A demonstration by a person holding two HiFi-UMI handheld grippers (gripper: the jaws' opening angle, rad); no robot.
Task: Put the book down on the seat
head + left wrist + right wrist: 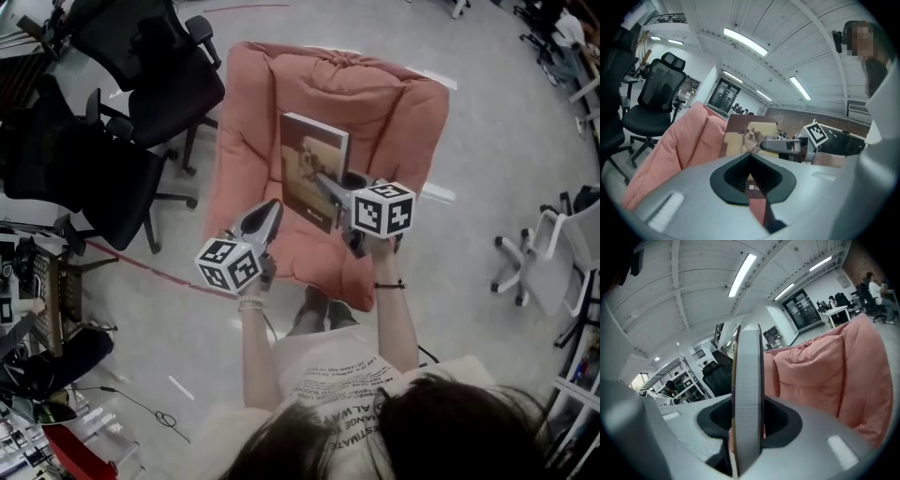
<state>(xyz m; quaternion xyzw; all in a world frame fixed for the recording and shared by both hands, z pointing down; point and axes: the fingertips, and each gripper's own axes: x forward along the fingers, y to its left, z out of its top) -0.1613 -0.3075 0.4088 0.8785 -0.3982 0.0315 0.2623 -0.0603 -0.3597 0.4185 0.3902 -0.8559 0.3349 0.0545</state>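
Two tongs meet at one book (314, 159), which is tilted up over the middle of the pink seat (398, 122), its dog-picture cover turned toward the near side. The right tongs (321, 181) are clamped on the book's right edge. Their own view shows the page block running straight up between the jaws, with a pad against each cover. The left tongs (273, 210) are clenched to a thin slit, with the tip just beside the book's near left corner. I cannot tell whether that tip touches the cover, or whether the book's lower edge rests on the cushion.

The padded backrest rises just beyond the book's far edge. Raised padded sides stand to the left and right, each apart from the book. Bare cushion lies on both sides of the book and nearer, out to the rolled front lip.

The seat's surface is soft, wrinkled fabric that sags toward the middle. Grey floor (487, 159) surrounds it. Two black office chairs (131, 103) crowd the seat's left side, and the nearer one's wheeled base is close to the seat. A red line (141, 267) runs along the floor by those wheels. A white chair (553, 253) stands well apart on the right. Ceiling strip lights (745, 41) show overhead.
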